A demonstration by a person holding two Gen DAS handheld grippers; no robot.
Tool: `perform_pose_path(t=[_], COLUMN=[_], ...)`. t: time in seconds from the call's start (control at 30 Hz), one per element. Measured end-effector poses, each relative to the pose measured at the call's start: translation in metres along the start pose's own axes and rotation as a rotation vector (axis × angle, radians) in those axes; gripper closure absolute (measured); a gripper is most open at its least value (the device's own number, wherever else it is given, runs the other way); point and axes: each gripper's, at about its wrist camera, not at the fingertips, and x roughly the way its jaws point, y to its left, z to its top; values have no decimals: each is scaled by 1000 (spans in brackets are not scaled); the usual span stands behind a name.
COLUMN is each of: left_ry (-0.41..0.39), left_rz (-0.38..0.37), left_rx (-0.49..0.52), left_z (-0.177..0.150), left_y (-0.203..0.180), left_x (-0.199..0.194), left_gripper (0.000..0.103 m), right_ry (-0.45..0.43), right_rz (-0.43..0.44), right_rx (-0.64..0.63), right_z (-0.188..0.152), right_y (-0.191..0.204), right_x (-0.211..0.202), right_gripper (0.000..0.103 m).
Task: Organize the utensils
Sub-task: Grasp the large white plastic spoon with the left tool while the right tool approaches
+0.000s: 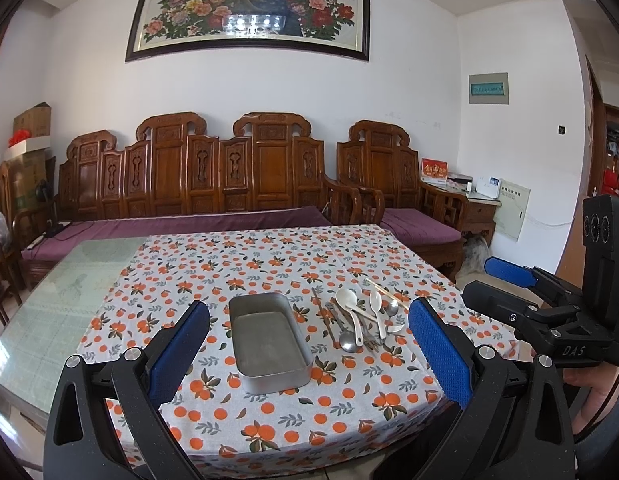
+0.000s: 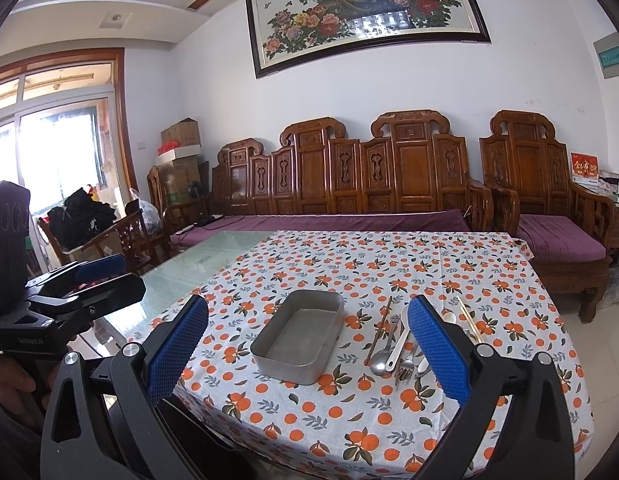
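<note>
Utensils (image 2: 401,344) are being kept in a loose pile toward the surface's right edge, beside the metal tray (image 2: 299,340), handles running near-to-far. The right hand-held gripper (image 2: 309,352), released and empty, is being held nearer; the left hand-held gripper (image 1: 309,356) is likewise released.

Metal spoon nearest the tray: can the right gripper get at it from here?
Probably yes. The right gripper is open and held off the table, and the metal spoon lies at the near edge of the utensil pile, uncovered, just right of the tray, though a fork lies close alongside.

The right claw (image 1: 509,276) carries white letters "DAS" on its black body. Nothing else reads clearly (the painting's (image 2: 365,12) characters and the red card (image 1: 434,169) blur).
</note>
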Motion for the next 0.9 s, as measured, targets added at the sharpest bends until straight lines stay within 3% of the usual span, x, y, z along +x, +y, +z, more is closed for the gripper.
perform_pose_path(t=[0.23, 0.57, 0.9], left_ry=[77, 191, 238], left_rz=[1, 18, -42], left_rx=[-6, 22, 22], left_z=[-9, -14, -6], left_y=[4, 1, 1], left_x=[26, 76, 130], left_gripper=[6, 6, 7], right_ry=[41, 135, 228], right_rz=[-36, -97, -167], right_rx=[23, 53, 86], right_z=[-12, -31, -46], right_y=[-17, -52, -99], right_x=[20, 62, 116], right_gripper=[6, 26, 44])
